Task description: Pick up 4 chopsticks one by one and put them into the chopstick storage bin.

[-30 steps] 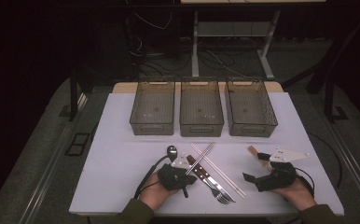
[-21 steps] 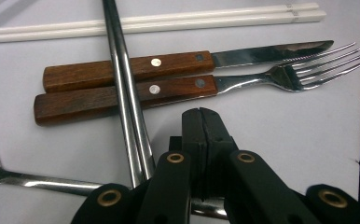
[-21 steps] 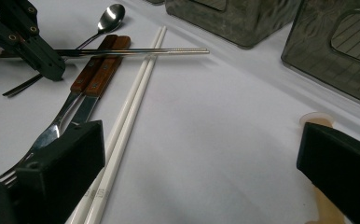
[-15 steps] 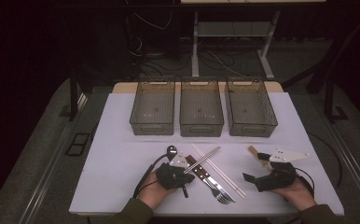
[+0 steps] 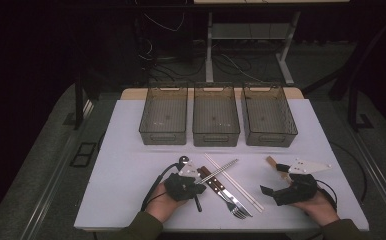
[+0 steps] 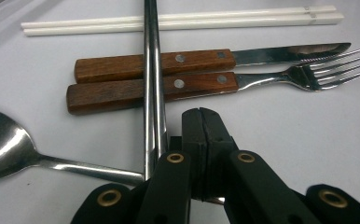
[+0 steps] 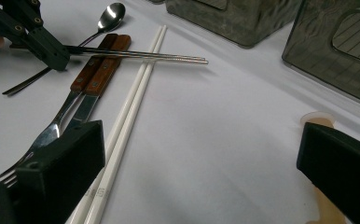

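My left gripper [image 5: 197, 189] rests on the white table with its jaws shut and nothing between them [image 6: 201, 116]. Just to its left, a pair of metal chopsticks [image 6: 151, 70] lies across a wooden-handled knife [image 6: 169, 63] and fork [image 6: 169, 88]. A spoon [image 6: 5, 144] lies beside them and white chopsticks [image 6: 169, 24] lie beyond. My right gripper [image 5: 272, 179] sits at the front right, open wide [image 7: 197, 154] over bare table. The white chopsticks [image 7: 131, 98] run past its left jaw. A pale wooden utensil [image 7: 318, 121] lies by its right jaw.
Three dark mesh bins [image 5: 164, 121], [image 5: 216, 121], [image 5: 268, 121] stand in a row at the back of the table [image 5: 126, 165]. The cutlery lies between my two grippers. Cables trail off both grippers toward the front edge.
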Available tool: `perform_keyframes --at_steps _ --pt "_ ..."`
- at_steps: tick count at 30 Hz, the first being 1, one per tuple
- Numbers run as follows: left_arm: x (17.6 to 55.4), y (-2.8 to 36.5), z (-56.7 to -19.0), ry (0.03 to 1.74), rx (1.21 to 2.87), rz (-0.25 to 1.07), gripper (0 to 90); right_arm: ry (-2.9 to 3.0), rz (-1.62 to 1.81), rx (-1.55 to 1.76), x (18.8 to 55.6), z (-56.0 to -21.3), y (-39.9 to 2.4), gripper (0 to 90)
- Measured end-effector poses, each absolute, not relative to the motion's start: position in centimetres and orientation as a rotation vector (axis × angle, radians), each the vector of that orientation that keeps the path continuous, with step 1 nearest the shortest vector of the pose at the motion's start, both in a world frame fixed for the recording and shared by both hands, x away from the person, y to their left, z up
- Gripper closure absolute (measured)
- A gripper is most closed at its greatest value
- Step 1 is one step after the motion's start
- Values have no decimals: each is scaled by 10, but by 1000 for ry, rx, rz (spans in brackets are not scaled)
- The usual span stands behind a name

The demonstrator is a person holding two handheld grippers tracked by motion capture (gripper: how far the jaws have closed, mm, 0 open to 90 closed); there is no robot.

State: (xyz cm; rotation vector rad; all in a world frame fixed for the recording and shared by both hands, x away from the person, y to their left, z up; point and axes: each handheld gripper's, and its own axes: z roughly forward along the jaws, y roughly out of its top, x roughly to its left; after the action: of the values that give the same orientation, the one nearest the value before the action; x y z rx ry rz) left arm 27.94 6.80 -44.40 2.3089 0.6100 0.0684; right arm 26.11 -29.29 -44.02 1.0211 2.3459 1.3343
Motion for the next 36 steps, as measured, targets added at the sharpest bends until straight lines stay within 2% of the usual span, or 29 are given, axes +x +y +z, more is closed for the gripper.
perform_keyframes --at_steps 23,32,36 --pt "284 77 -442 619 2295 86 886 2346 1334 1021 261 -440 -293 12" --pt "283 87 -429 608 2196 70 742 2347 1335 1019 261 -440 -293 12" --pt "288 98 -428 629 2174 79 735 2348 1336 1017 261 -440 -293 12"
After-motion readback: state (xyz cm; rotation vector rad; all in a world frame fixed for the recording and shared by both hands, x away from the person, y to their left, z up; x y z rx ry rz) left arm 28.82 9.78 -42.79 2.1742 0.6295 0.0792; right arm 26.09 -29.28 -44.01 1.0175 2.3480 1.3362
